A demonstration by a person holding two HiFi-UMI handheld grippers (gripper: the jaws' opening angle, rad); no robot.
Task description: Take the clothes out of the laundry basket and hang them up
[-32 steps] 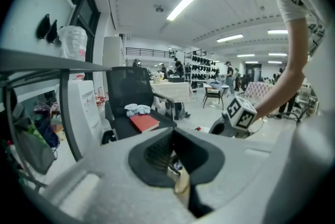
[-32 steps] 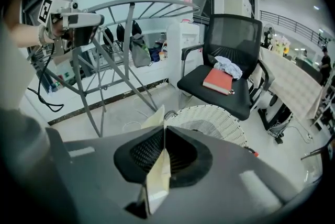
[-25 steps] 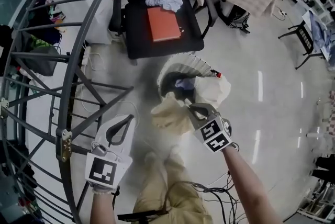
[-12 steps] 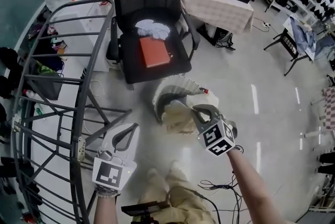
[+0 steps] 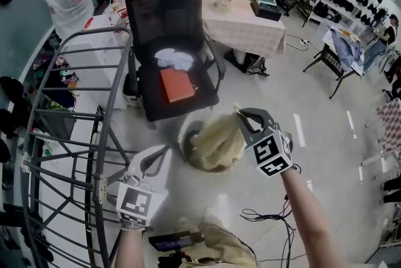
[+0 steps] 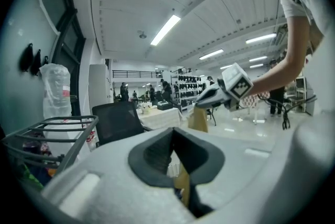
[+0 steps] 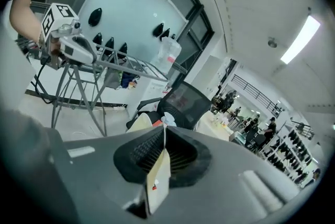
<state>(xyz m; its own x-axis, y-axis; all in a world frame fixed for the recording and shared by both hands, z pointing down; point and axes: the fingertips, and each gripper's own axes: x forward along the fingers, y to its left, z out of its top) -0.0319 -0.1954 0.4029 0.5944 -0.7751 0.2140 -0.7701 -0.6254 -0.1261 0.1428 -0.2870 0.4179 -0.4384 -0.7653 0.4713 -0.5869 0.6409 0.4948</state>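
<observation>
Pinching a fold of the cream garment [image 5: 216,140] between closed jaws, the right gripper [image 5: 241,115] is holding it up above the white laundry basket [image 5: 184,153]. The cloth is hanging down from the tips and covering most of the basket's opening. The left gripper [image 5: 165,149] is hovering just left of the basket, jaws pressed together with nothing clamped, beside the grey drying rack [image 5: 116,113]. Behind the basket, a black office chair [image 5: 169,25] is carrying a red book [image 5: 177,85] and a white cloth [image 5: 174,59].
</observation>
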